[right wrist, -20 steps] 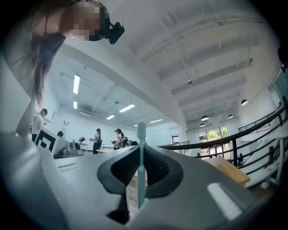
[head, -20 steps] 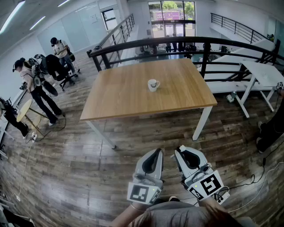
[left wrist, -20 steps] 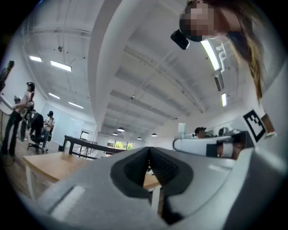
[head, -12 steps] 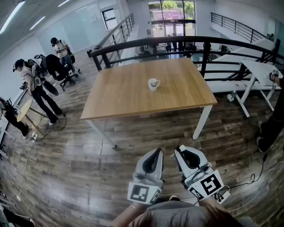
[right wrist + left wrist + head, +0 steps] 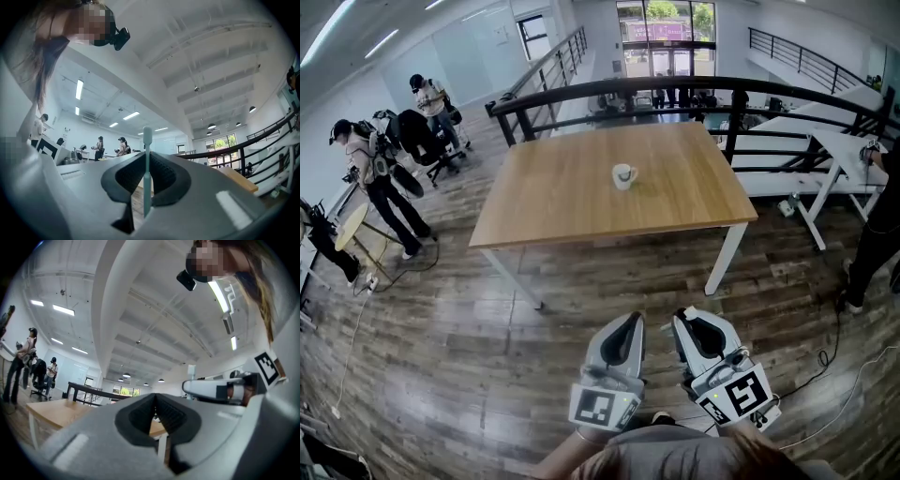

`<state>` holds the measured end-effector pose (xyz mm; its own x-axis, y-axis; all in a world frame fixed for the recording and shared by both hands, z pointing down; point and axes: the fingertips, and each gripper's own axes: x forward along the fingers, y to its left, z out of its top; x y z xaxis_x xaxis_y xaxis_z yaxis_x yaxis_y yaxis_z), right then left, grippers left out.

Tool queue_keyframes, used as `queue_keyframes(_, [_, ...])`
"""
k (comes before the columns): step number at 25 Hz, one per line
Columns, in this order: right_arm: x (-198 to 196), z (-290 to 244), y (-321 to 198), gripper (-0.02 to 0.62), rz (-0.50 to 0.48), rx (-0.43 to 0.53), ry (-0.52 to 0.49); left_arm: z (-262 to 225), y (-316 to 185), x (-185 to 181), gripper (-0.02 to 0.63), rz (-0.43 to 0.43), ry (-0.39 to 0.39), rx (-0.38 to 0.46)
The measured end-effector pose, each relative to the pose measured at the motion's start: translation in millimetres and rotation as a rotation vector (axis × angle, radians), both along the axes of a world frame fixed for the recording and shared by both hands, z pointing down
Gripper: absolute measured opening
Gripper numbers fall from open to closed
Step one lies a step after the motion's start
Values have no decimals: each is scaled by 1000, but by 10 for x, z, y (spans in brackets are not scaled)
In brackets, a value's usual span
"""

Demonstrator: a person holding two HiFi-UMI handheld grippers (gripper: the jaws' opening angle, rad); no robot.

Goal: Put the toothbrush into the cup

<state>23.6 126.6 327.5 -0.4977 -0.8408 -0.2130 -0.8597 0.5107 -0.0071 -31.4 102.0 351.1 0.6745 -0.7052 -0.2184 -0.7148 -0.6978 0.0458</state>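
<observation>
A white cup [image 5: 623, 176] stands upright near the middle of the wooden table [image 5: 553, 202], far ahead of both grippers. I hold both grippers low and close to my body, above the wood floor. My right gripper [image 5: 686, 315] [image 5: 147, 154] is shut on a pale green toothbrush [image 5: 147, 173], which stands upright between the pads with its head above the jaws. My left gripper [image 5: 630, 319] [image 5: 155, 397] is beside it, shut, with nothing in it. In the head view the toothbrush cannot be made out.
A black railing [image 5: 675, 89] runs behind the table. White tables [image 5: 848, 150] stand at the right, and a person [image 5: 877, 225] is beside them. More people [image 5: 375, 178] with equipment stand at the left. Cables [image 5: 844, 375] lie on the floor at the right.
The person at the right edge has stepped further into view. Both grippers stay where they were, and the right one still holds the toothbrush.
</observation>
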Motion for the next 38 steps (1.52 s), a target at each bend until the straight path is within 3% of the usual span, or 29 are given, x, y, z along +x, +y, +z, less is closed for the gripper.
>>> queue_keyframes(10, [266,59,-11,26,-29,10,-8,114,71,203,-5,-45,-27,11])
queue_keyframes(16, [338,165,-28,26,-70,-15,-8,232,63,267,-5,-79,-7,-49])
queue_keyframes(24, [407,87,-271,26,-84,12,4,150,-180,365,-5,-89,1,-12])
queue_keyframes(38, [275,138,-1378,26,-77,6,7,256,-1276,183,-5,-91,8,-32])
